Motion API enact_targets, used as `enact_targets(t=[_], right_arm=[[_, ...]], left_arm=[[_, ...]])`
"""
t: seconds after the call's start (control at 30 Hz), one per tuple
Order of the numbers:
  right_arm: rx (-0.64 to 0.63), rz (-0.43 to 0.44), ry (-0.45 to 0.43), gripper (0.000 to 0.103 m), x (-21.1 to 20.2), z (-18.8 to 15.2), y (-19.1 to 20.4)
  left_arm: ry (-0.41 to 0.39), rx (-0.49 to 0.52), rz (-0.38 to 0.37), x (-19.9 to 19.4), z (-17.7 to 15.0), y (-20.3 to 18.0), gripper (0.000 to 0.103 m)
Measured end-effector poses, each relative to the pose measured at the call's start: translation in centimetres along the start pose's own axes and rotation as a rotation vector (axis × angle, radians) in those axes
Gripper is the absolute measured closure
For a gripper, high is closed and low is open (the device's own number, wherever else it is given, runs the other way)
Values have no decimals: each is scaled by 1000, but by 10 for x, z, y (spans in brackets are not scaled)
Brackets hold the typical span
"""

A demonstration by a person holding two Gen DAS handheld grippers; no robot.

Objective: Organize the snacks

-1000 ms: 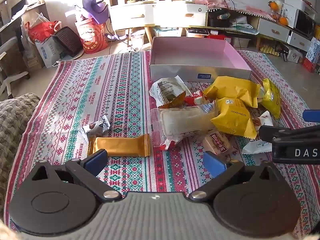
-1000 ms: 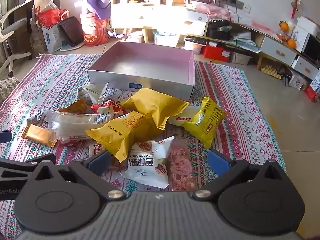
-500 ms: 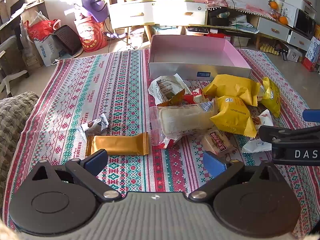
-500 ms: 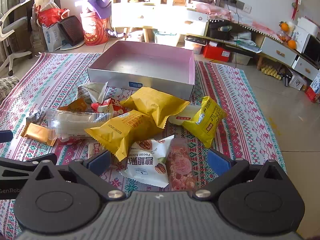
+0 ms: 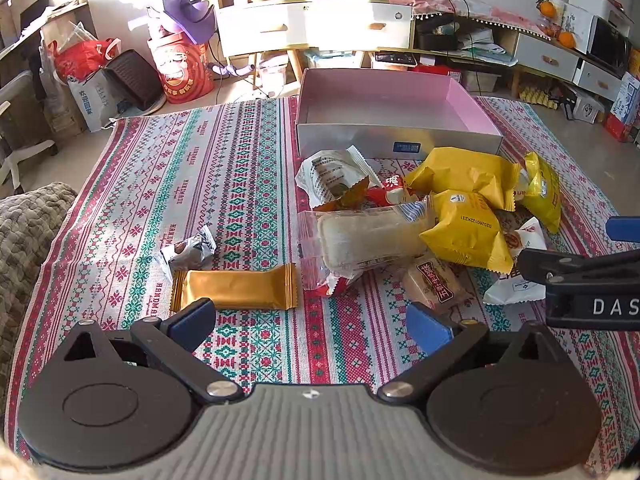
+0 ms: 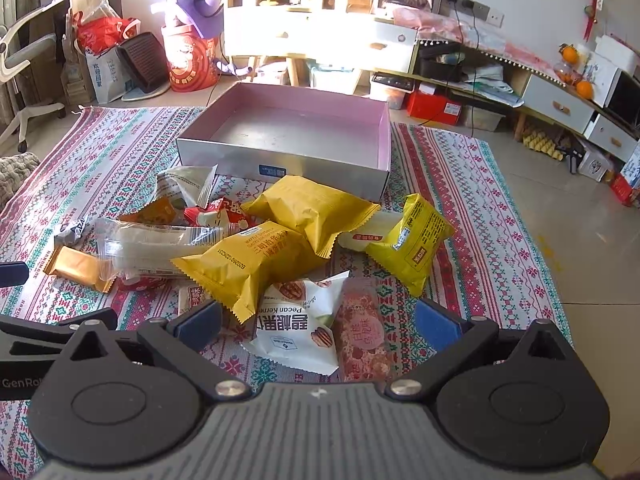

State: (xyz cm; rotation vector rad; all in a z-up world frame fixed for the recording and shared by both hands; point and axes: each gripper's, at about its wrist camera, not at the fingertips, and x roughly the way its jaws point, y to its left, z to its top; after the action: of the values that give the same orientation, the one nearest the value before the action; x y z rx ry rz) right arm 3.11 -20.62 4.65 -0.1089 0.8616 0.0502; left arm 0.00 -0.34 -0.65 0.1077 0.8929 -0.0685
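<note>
An empty pink-lined silver box (image 5: 396, 136) (image 6: 280, 160) stands on the patterned cloth behind a pile of snacks. The pile holds yellow packs (image 5: 464, 232) (image 6: 248, 264), a clear long pack (image 5: 368, 240) and a white pecan pack (image 6: 296, 328). A gold bar (image 5: 236, 290) and a small silver sweet (image 5: 188, 252) lie apart at the left. My left gripper (image 5: 312, 320) is open and empty, just in front of the gold bar. My right gripper (image 6: 320, 324) is open and empty, its fingers on either side of the pecan pack and a reddish bar (image 6: 360, 336).
The patterned cloth (image 5: 224, 168) covers the floor. A grey knitted cushion (image 5: 28, 224) lies at the left edge. Drawers, shelves and bags stand along the back wall. Bare tiled floor (image 6: 560, 216) lies to the right of the cloth.
Both grippers have drifted slightly back from the pile, which sits a little farther away in each view. Nothing was grasped or moved.
</note>
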Motion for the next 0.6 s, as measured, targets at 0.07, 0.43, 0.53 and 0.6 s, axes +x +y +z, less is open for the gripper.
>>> enact_targets(t=[0.07, 0.43, 0.53, 0.6], right_arm=[[1, 0, -1, 0, 0, 0, -1], [2, -3, 1, 0, 1, 0, -1], [4, -5, 1, 0, 1, 0, -1], [4, -5, 2, 0, 0, 0, -1]], left_arm=[[-1, 1, -1, 0, 0, 0, 0], [0, 3, -3, 1, -1, -2, 0], [0, 3, -3, 1, -1, -1, 0], [0, 3, -2, 1, -1, -1, 0]])
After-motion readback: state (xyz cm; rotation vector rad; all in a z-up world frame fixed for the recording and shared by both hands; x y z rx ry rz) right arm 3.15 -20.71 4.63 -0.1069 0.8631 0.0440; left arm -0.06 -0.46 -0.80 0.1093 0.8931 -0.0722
